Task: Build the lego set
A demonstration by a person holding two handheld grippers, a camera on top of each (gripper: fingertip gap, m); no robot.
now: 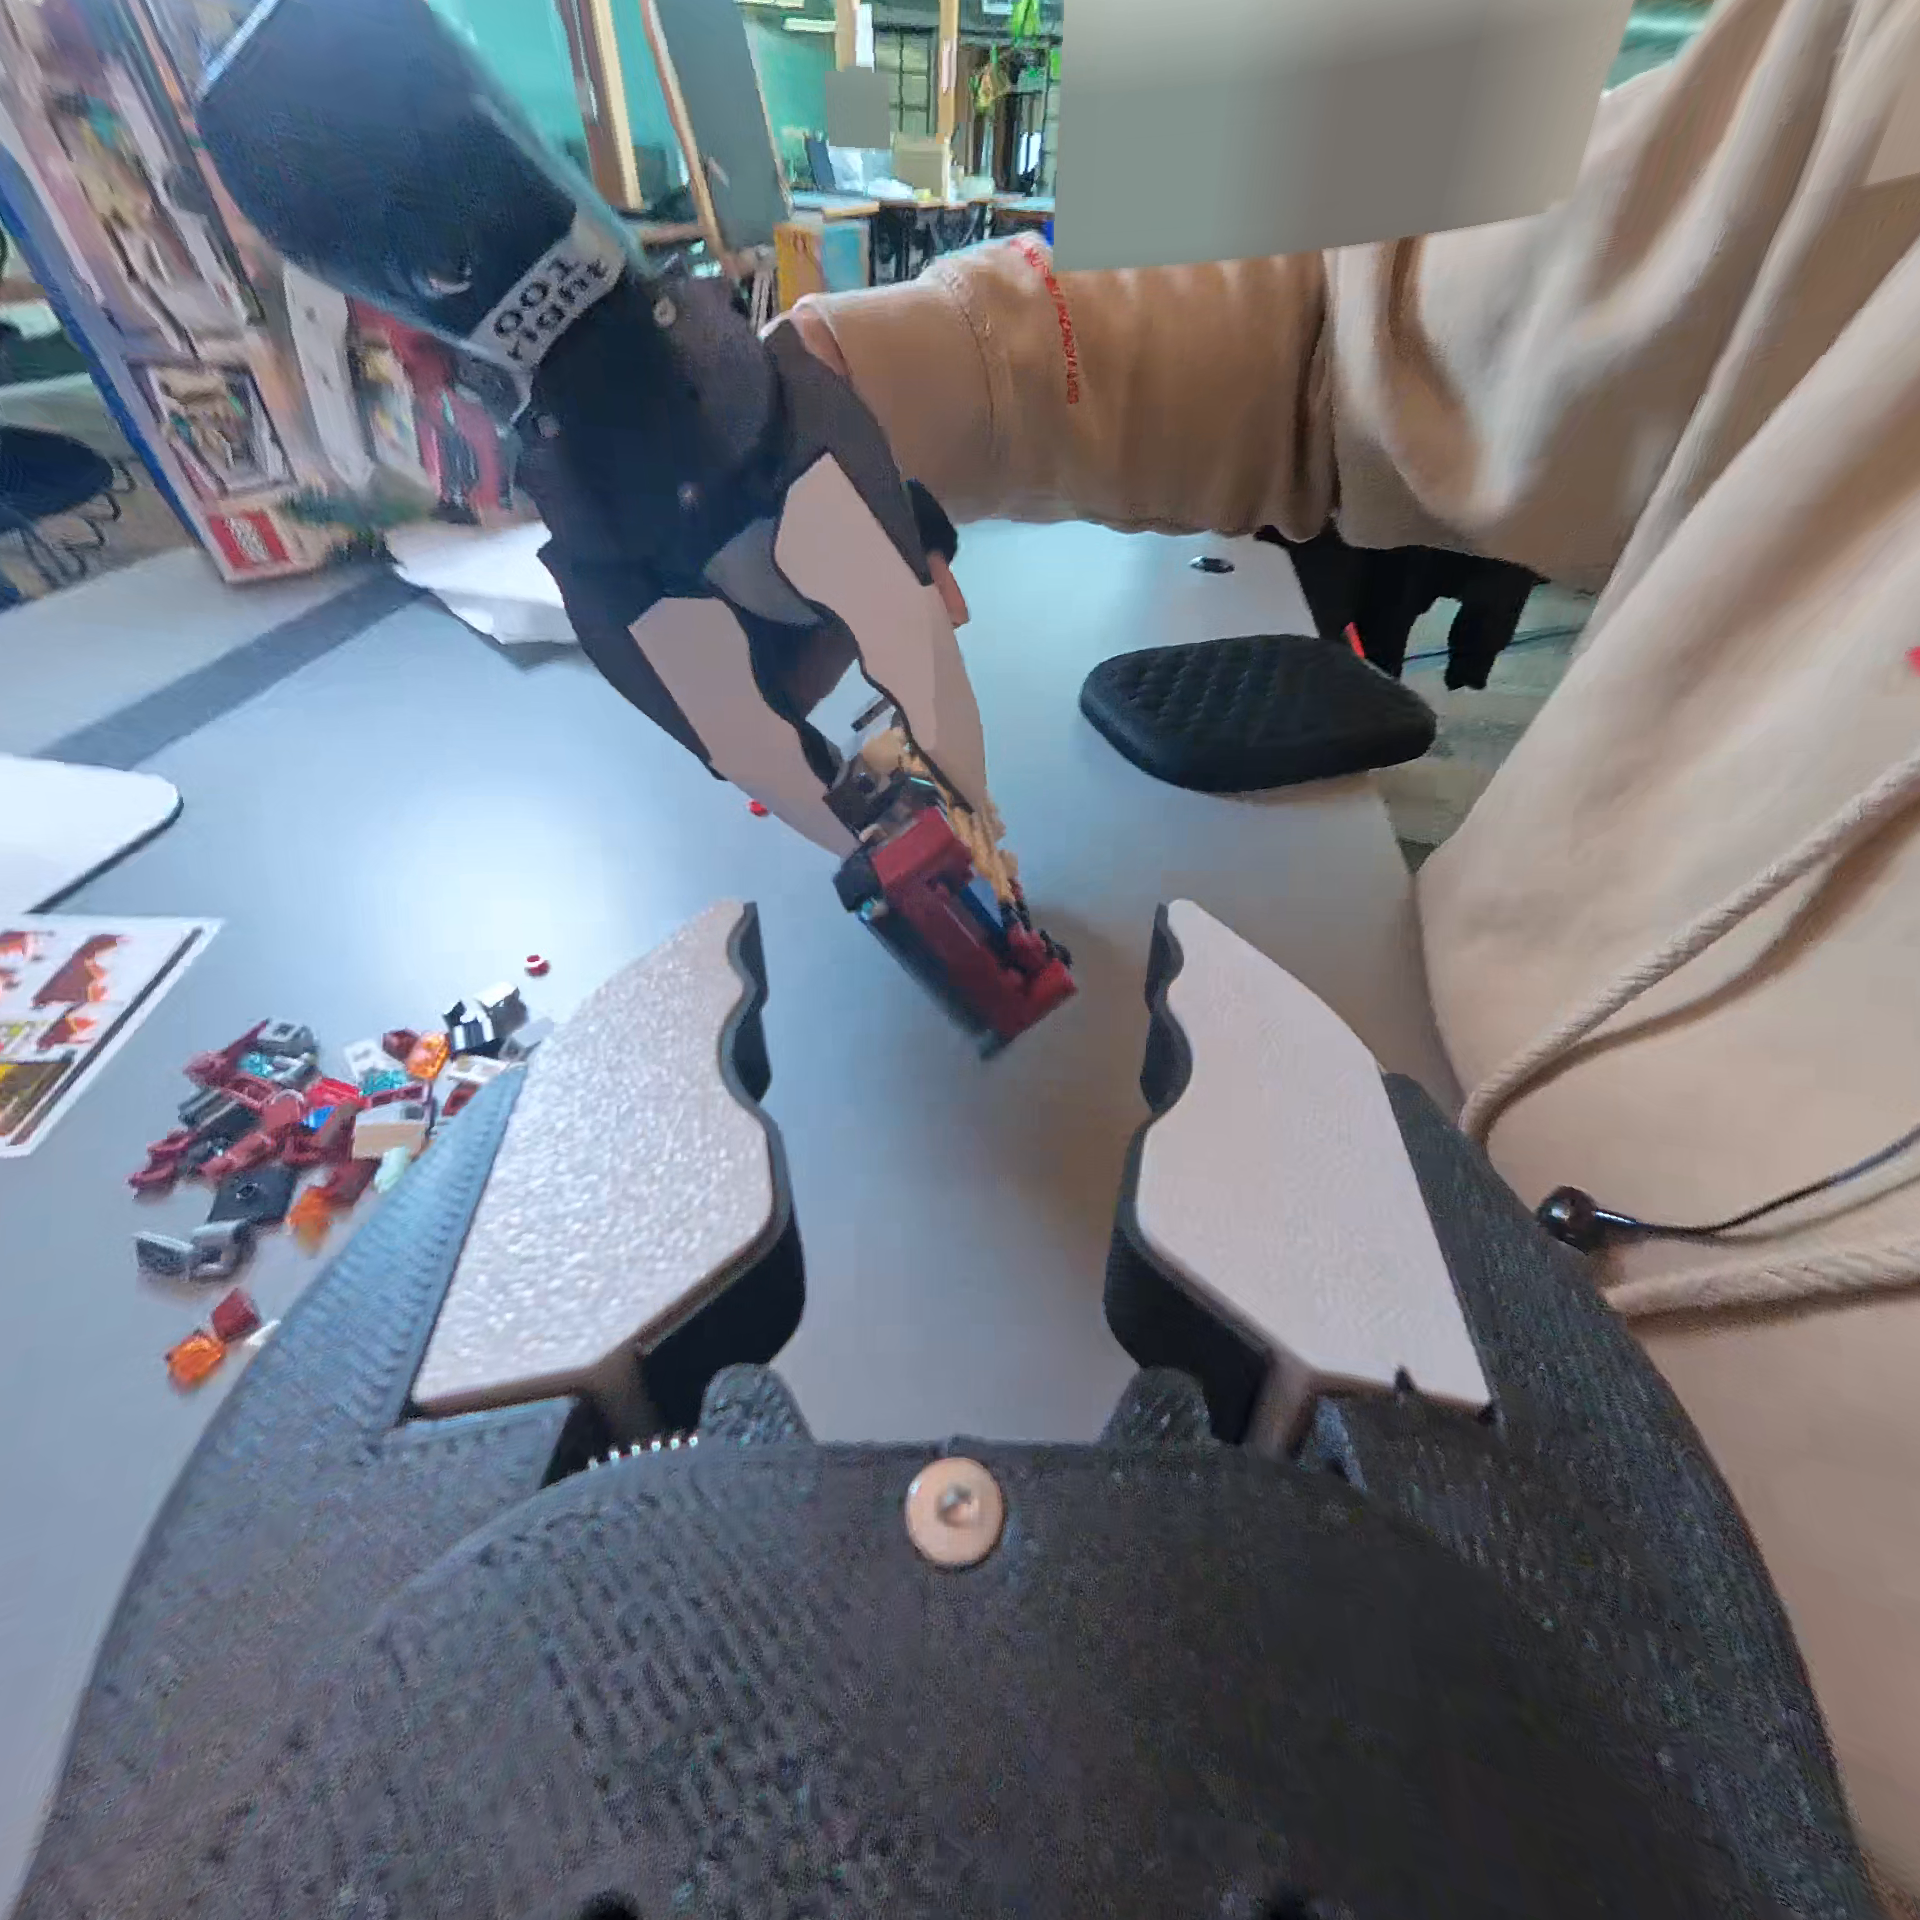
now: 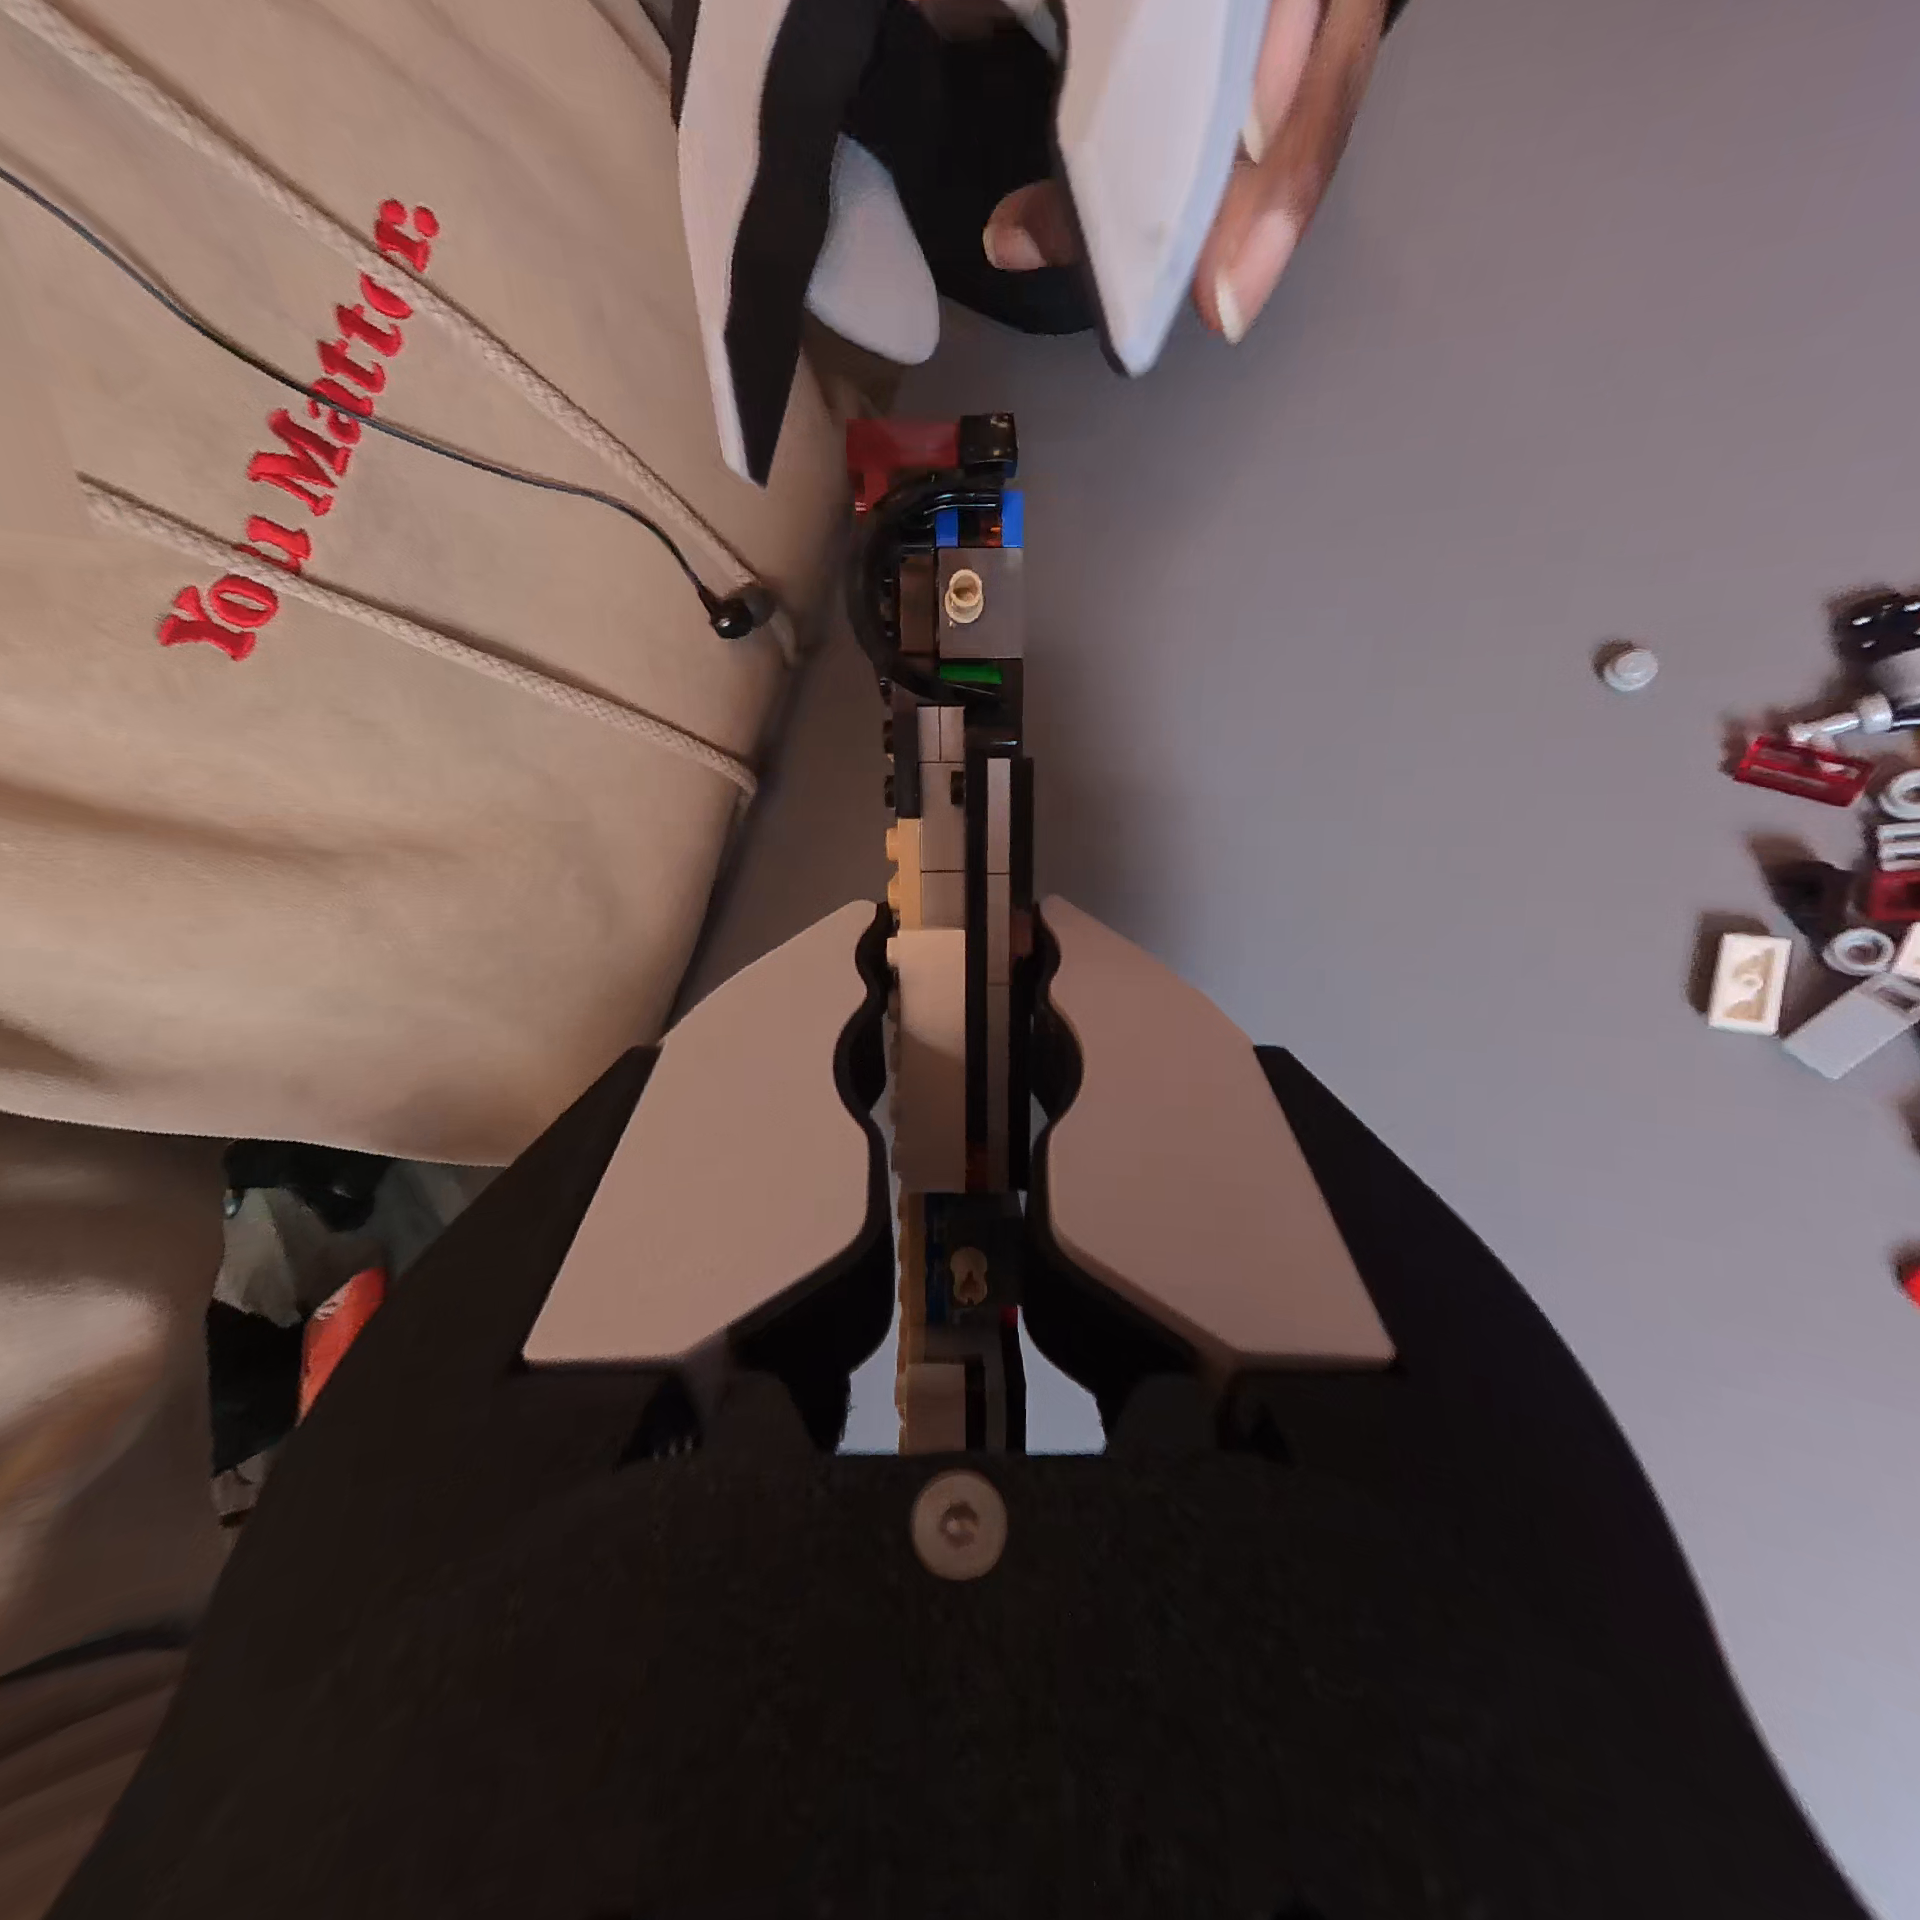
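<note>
My right gripper (image 2: 958, 914) is shut on a long, narrow brick model (image 2: 966, 665) of dark red, black, grey and tan bricks; both pads press on its sides. In the left wrist view the right gripper (image 1: 914, 821) holds the model (image 1: 966, 935) slanting down, with its far end on or just above the grey table (image 1: 416, 810). My left gripper (image 1: 956, 914) is open and empty, its fingertips on either side of the model's far end without touching it. It also shows in the right wrist view (image 2: 940, 416), open, just beyond the model's red end.
A pile of loose small bricks (image 1: 301, 1112) lies on the table to the left, also in the right wrist view (image 2: 1849, 831). An instruction sheet (image 1: 73, 1018) lies beside it. A printed box (image 1: 208, 312) stands at the back left. A black padded armrest (image 1: 1257, 712) and a person's beige hoodie (image 1: 1662, 727) are at the right. One gripper's finger ends stand about 8 cm off the other's.
</note>
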